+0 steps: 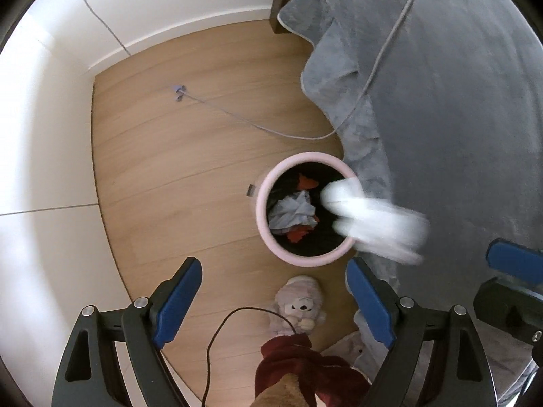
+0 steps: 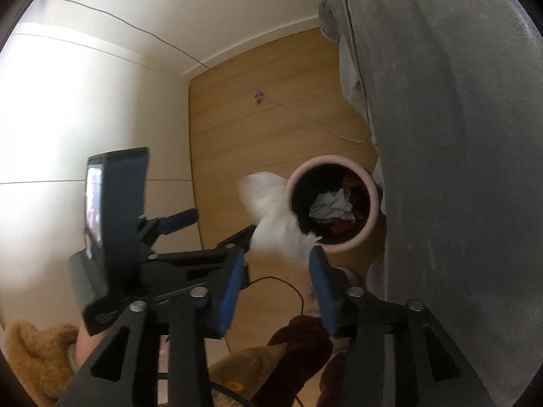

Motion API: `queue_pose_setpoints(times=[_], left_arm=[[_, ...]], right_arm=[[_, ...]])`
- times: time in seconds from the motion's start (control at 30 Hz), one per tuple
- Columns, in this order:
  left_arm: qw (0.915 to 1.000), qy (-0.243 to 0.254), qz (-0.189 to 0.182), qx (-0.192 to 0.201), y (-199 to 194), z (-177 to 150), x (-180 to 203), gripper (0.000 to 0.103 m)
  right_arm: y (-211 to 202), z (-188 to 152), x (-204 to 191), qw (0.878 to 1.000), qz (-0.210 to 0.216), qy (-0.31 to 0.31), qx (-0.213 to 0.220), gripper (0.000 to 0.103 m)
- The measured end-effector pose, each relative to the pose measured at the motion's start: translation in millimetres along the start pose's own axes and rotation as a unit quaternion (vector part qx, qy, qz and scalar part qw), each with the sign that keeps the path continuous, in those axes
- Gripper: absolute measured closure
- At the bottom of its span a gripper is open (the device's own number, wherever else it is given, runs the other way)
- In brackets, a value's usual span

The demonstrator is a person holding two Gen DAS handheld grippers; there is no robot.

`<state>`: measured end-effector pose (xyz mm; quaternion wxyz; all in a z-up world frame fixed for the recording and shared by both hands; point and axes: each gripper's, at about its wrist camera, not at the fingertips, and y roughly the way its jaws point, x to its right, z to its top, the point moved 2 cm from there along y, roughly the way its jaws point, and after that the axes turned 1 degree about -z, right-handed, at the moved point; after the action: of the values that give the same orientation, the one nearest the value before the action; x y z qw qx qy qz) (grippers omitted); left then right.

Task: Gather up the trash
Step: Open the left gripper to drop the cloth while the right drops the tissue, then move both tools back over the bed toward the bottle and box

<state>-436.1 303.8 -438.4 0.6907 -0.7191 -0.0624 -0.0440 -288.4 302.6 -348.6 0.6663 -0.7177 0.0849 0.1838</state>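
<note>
- The white tissue (image 1: 370, 218) is a motion-blurred white mass at the right rim of the bin in the left wrist view; in the right wrist view it shows as a blurred wad (image 2: 275, 217) just beyond the right gripper's tips, overlapping the bin's left edge.
- The right gripper (image 2: 276, 271) stands with its blue pads parted; the tissue lies past the tips, and no pad presses on it.
- The pink-rimmed bin (image 1: 268, 234) sits on the wooden floor at centre frame, its dark inside holding crumpled grey-white paper (image 1: 293, 212) and red scraps (image 1: 305, 181).
- The left gripper (image 1: 273, 300) has its jaws wide apart at the bottom of the frame, with nothing between them.
- A plush toy (image 1: 300, 303) lies on the floor just below the bin.
- A grey blanket (image 1: 441, 101) fills the right side, touching the bin's edge.
- A thin grey cable (image 1: 237, 120) runs across the wooden floor (image 1: 169, 169) in the upper half.
</note>
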Motion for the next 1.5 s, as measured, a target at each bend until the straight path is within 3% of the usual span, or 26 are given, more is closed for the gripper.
queue_pose_setpoints(times=[0.03, 0.27, 0.7, 0.93, 1.07, 1.2, 1.33, 1.5], left_arm=[[1.0000, -0.001, 0.000, 0.000, 0.1, -0.4, -1.6, 0.015], [1.0000, -0.002, 0.001, 0.001, 0.4, -4.3, -0.7, 0.015], [0.9986, 0.046, -0.001, 0.027, -36.0, -6.5, 40.1, 0.015], [0.9939, 0.094, -0.002, 0.057, -73.8, 1.4, 81.4, 0.015], [0.9878, 0.133, -0.001, 0.082, -95.7, 5.4, 119.2, 0.015], [0.9792, 0.175, -0.005, 0.102, -121.3, 6.5, 163.0, 0.015], [0.9694, 0.213, -0.013, 0.122, -144.1, 2.3, 207.6, 0.015], [0.9537, 0.265, -0.029, 0.140, -169.3, -12.2, 279.1, 0.015]], right_arm=[[0.7, 0.5, 0.7, 1.000, -0.008, 0.002, -0.001, 0.048], [-5.5, -0.8, 9.0, 0.999, -0.022, 0.025, 0.007, 0.029], [-39.6, -13.1, 22.1, 0.997, -0.008, 0.064, 0.046, 0.025], [-106.0, -40.6, 45.2, 0.985, 0.015, 0.114, 0.128, 0.023], [-136.4, -59.3, 66.6, 0.977, 0.008, 0.152, 0.148, 0.023], [-167.7, -83.2, 89.8, 0.969, -0.053, 0.189, 0.148, 0.023], [-203.3, -113.8, 115.5, 0.952, -0.110, 0.233, 0.168, 0.023], [-238.9, -153.2, 151.8, 0.932, -0.133, 0.273, 0.198, 0.023]])
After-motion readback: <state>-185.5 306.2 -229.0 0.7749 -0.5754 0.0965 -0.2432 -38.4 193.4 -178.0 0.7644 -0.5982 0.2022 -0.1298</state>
